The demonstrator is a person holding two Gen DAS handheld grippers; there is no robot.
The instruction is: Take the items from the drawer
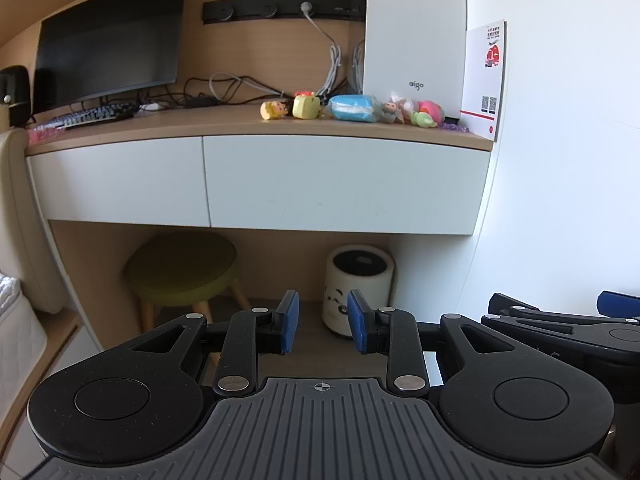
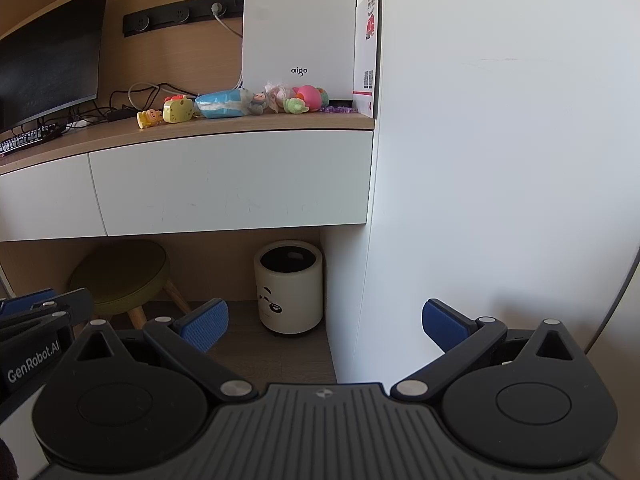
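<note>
Right drawer (image 1: 344, 184) shut under the worktop (image 1: 224, 124), toys (image 1: 308, 106) lined along its top; left claw (image 1: 323, 328) narrowly parted, right claw (image 2: 325, 326) spread wide, both empty, well short of it.

Two low wrist views facing the desk's closed drawer (image 1: 344, 184) from well back, both sharing it.

home bedroom desk nook: monitor (image 1: 108, 36), toys (image 1: 306, 106), stool (image 1: 182, 268), mattress edge (image 1: 16, 320)
</note>
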